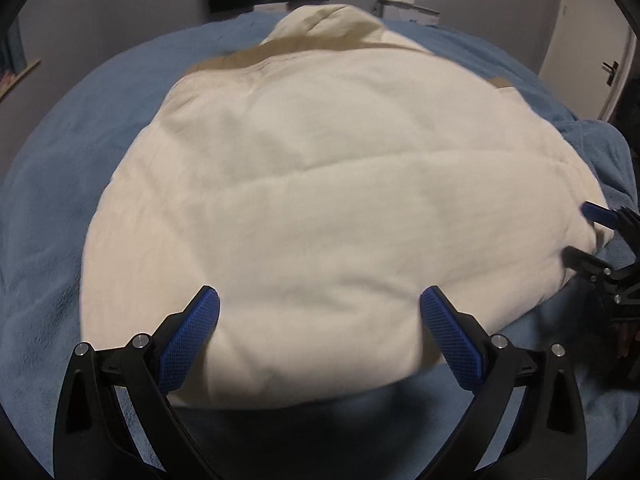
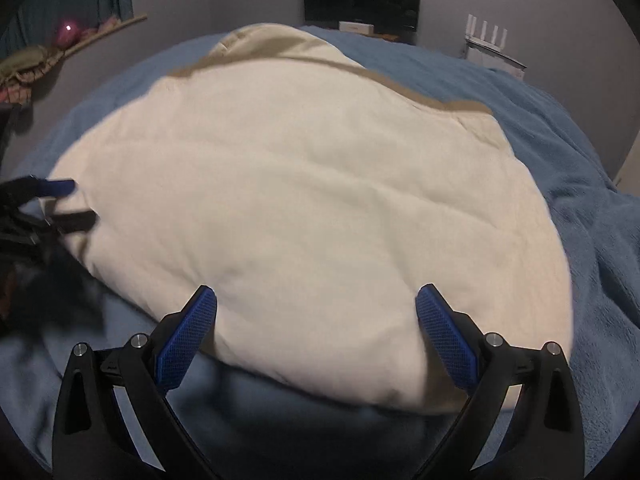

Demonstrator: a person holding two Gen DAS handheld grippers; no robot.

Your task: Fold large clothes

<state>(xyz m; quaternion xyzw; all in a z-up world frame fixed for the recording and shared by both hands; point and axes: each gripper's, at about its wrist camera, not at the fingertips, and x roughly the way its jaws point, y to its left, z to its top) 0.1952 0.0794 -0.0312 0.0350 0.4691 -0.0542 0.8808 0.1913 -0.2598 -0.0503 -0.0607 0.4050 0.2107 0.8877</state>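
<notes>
From the left wrist, the left gripper (image 1: 319, 304) hangs wide open over the near edge of the cream garment (image 1: 320, 184), which lies flat on the blue blanket (image 1: 52, 208); the right gripper (image 1: 580, 236) shows at the far right, also open. From the right wrist, the right gripper (image 2: 316, 304) is spread wide, holding nothing (a pink light (image 2: 68, 30) glows only here).
</notes>
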